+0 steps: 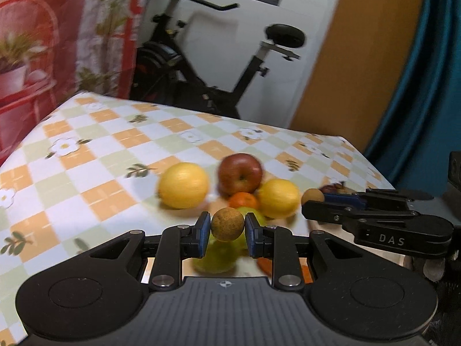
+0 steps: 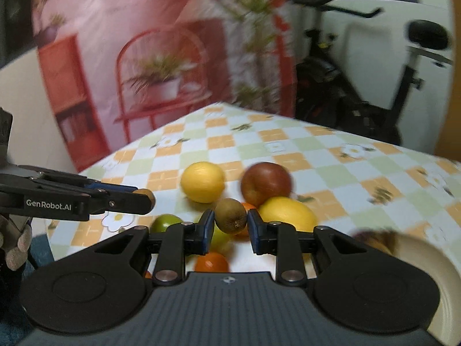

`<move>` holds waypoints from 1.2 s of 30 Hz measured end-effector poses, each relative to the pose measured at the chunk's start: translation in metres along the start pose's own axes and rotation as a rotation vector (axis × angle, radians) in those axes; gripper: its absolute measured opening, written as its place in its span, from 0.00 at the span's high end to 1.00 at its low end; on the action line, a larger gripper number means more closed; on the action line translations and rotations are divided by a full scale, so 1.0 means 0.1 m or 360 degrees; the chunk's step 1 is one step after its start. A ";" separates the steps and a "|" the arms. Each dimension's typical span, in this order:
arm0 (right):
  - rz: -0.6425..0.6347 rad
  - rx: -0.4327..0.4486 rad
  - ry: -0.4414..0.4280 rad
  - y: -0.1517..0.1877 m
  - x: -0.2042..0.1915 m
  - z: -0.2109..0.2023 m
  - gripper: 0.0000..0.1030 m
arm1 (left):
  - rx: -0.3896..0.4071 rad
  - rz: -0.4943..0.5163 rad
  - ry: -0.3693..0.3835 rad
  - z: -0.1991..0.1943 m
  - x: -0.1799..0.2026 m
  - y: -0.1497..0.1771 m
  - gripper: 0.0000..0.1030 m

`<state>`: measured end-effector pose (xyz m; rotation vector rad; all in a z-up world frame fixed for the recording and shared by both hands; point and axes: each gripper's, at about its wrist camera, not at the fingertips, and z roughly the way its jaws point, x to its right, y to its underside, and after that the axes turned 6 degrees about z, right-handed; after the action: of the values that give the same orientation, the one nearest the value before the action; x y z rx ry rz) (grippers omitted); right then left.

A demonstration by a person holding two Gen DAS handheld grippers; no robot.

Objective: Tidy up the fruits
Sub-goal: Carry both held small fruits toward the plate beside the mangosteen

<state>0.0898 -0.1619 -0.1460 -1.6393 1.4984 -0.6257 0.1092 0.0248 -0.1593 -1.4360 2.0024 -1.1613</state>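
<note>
Each gripper is shut on a small brown kiwi. In the left wrist view my left gripper [image 1: 227,226] pinches a round brown kiwi [image 1: 227,222] between its blue pads, above the fruit pile. My right gripper [image 1: 312,201] comes in from the right with its own kiwi [image 1: 312,195] at the tips. In the right wrist view my right gripper [image 2: 231,220] clamps that kiwi [image 2: 230,214], and my left gripper [image 2: 145,199] is at the left. On the cloth lie two yellow lemons [image 2: 202,182] [image 2: 288,213], a red apple [image 2: 265,184], a green fruit [image 2: 165,222] and oranges [image 2: 211,262].
A cream plate [image 2: 432,262] sits at the lower right of the right wrist view, with a dark blurred fruit [image 2: 374,236] at its rim. The checked tablecloth [image 1: 86,173] stretches away to the left. An exercise bike [image 1: 230,66] stands beyond the table's far edge.
</note>
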 end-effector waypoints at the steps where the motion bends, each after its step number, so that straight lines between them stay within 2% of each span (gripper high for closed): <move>1: 0.0030 0.0022 0.0015 0.03 0.05 -0.07 0.73 | 0.0000 0.0022 0.0015 0.03 0.06 -0.01 0.73; 7: 0.0180 0.0102 0.0129 0.22 0.36 -0.44 0.73 | -0.0019 0.0150 0.0135 0.23 0.43 -0.07 0.73; 12: 0.0290 0.0096 0.0239 0.37 0.63 -0.56 0.73 | -0.0089 0.0231 0.0222 0.48 0.70 -0.07 0.73; 17: 0.0259 0.0092 0.0344 0.50 0.71 -0.57 0.73 | -0.0167 0.0261 0.0250 0.70 0.88 -0.11 0.73; 22: 0.0174 0.0084 0.0354 0.55 0.68 -0.52 0.73 | -0.0190 0.0291 0.0262 0.83 1.01 -0.14 0.73; 36: 0.0211 0.0056 0.0371 0.60 0.80 -0.42 0.73 | -0.0279 0.0352 0.0281 1.07 1.17 -0.15 0.73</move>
<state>0.0358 -0.2471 -0.1848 -1.4652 1.7372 -0.7854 0.1509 -0.1249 -0.1921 -1.1857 2.3677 -1.0713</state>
